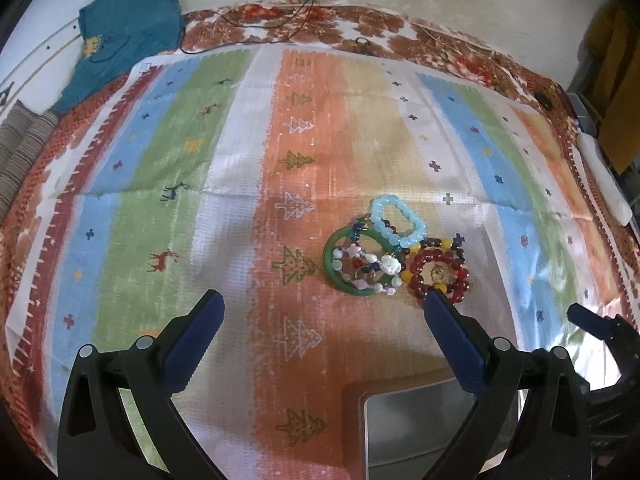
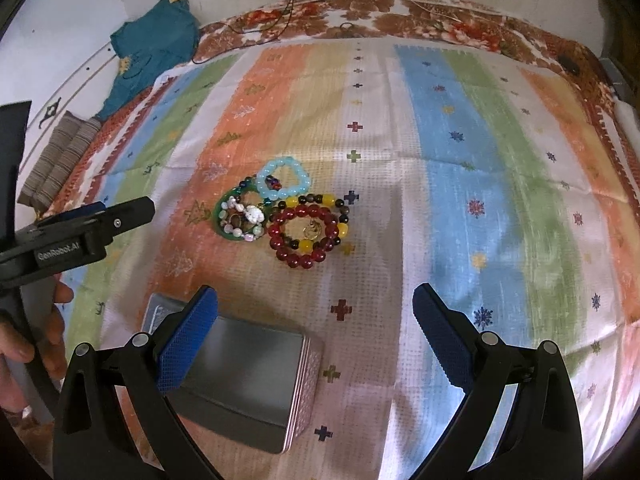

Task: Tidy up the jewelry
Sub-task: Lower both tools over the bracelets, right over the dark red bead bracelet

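A heap of bracelets lies on the striped cloth: a pale blue bead bracelet (image 1: 396, 220) (image 2: 283, 179), a green bangle (image 1: 334, 270) (image 2: 219, 216) with mixed beads inside it, and a red bead bracelet (image 1: 440, 276) (image 2: 304, 236) with yellow and dark beads around it. A grey metal tin (image 2: 244, 384) (image 1: 416, 424) stands open on the near side. My left gripper (image 1: 320, 304) is open just short of the heap, its right fingertip over the red bracelet. My right gripper (image 2: 314, 300) is open above the tin's far edge, empty.
The striped cloth (image 1: 304, 148) covers a floral bedspread (image 2: 360, 4). A teal garment (image 1: 124, 36) and a striped folded cloth (image 2: 56, 160) lie at the far left. A black cable (image 1: 280, 16) trails at the back. A hand (image 2: 44, 332) holds the left gripper.
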`<state>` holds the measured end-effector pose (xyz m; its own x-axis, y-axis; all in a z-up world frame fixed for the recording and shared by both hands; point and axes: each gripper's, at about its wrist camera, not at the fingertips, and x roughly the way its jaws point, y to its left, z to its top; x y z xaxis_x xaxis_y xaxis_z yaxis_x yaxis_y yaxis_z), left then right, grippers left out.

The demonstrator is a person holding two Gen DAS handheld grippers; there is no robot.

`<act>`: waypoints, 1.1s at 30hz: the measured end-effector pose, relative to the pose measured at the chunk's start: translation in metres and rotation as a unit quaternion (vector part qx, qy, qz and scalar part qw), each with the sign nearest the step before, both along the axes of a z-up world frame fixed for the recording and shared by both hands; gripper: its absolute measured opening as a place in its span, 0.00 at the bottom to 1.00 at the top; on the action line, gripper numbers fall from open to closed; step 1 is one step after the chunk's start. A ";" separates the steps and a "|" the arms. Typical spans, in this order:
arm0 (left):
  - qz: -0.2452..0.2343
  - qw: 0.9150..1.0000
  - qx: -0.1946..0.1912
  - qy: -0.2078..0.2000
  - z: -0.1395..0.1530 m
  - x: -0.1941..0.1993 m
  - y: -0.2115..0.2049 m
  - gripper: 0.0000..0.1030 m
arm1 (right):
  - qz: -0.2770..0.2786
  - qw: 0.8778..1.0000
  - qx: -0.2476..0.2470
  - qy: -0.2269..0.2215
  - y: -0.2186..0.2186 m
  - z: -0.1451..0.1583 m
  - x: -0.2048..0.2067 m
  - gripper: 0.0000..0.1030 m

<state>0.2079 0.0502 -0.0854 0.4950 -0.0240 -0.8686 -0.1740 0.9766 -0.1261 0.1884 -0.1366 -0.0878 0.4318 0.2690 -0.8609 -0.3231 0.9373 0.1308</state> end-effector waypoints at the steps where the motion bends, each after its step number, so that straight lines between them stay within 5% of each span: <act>1: -0.001 1.000 -0.003 0.001 -0.001 0.002 -0.001 0.95 | -0.002 1.000 -0.003 0.000 0.001 -0.002 0.002 0.96; 7: -0.007 1.000 -0.019 0.012 -0.009 0.014 -0.004 0.95 | -0.023 0.999 0.009 0.033 -0.001 -0.016 0.013 0.96; 33: -0.004 0.998 -0.013 0.060 -0.050 0.060 0.002 0.94 | -0.035 0.998 -0.048 0.034 0.005 -0.050 0.055 0.96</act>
